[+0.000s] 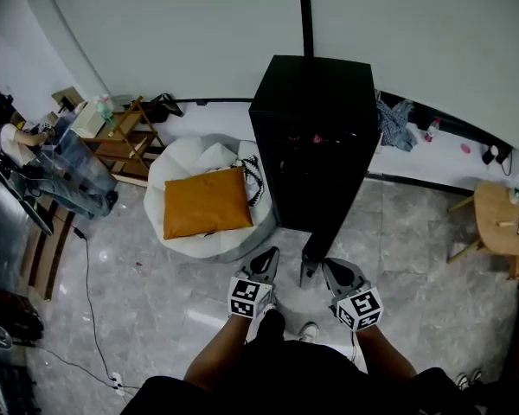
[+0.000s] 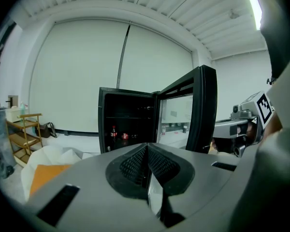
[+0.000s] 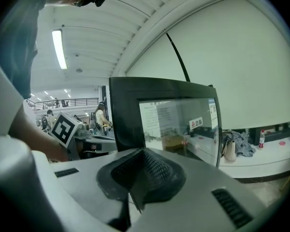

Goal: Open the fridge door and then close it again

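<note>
The black fridge point(image 1: 316, 137) stands straight ahead with its glass door point(image 1: 310, 268) swung out toward me, edge-on between my two grippers. My left gripper point(image 1: 267, 255) is just left of the door's free edge, my right gripper point(image 1: 329, 267) just right of it. In the left gripper view the fridge's dark inside point(image 2: 128, 117) shows with bottles point(image 2: 114, 133) on a shelf; the door point(image 2: 203, 110) stands to its right. The left gripper point(image 2: 146, 147) is shut on nothing. In the right gripper view the door's glass point(image 3: 179, 124) fills the middle, and the right gripper point(image 3: 143, 152) is shut and empty.
A white beanbag point(image 1: 177, 167) with an orange cushion point(image 1: 206, 201) lies left of the fridge. A wooden rack point(image 1: 130, 141) stands further left, a round wooden table point(image 1: 502, 219) at the right. A cable point(image 1: 91, 301) runs over the tiled floor. My feet point(image 1: 309, 329) are below the grippers.
</note>
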The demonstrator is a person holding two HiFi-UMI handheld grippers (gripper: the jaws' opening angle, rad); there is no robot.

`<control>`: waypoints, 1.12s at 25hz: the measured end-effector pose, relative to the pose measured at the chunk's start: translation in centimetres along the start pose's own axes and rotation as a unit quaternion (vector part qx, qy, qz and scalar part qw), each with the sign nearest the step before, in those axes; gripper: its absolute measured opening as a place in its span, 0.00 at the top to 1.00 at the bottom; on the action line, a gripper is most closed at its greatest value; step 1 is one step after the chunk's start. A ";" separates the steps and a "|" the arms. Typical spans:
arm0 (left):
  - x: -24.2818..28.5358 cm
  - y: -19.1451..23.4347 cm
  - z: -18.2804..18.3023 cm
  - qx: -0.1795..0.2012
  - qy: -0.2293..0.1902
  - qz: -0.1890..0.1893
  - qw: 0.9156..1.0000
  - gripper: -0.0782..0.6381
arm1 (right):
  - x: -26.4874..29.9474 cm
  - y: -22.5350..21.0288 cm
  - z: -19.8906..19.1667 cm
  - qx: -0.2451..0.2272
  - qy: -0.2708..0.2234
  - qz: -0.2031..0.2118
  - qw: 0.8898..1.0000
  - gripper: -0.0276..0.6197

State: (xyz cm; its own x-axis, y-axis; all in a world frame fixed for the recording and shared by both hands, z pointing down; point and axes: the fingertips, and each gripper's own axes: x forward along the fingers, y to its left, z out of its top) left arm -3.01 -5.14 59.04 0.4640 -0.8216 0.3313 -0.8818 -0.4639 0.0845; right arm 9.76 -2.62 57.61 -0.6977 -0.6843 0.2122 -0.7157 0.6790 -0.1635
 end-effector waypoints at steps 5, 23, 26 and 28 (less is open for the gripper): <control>0.2 0.7 -0.1 0.001 0.003 0.004 1.000 0.86 | 1.1 0.3 0.3 0.005 0.001 0.005 1.000 0.93; -1.2 4.5 0.3 -0.006 -0.005 0.036 0.999 0.86 | 5.9 1.8 0.9 0.009 0.005 0.002 1.000 0.93; -1.3 6.1 1.2 -0.016 -0.017 0.052 0.998 0.86 | 7.0 2.0 1.0 0.007 0.009 0.003 1.000 0.93; -1.5 7.3 1.4 -0.018 -0.021 0.062 0.998 0.86 | 7.7 2.1 1.1 0.003 0.009 0.006 1.000 0.93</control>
State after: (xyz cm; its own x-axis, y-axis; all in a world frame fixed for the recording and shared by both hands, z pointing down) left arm -10.02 -7.74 57.82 0.3539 -0.8852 0.3020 -0.9346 -0.3467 0.0789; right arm 2.84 -6.72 57.84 -0.7056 -0.6709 0.2282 -0.7075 0.6855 -0.1721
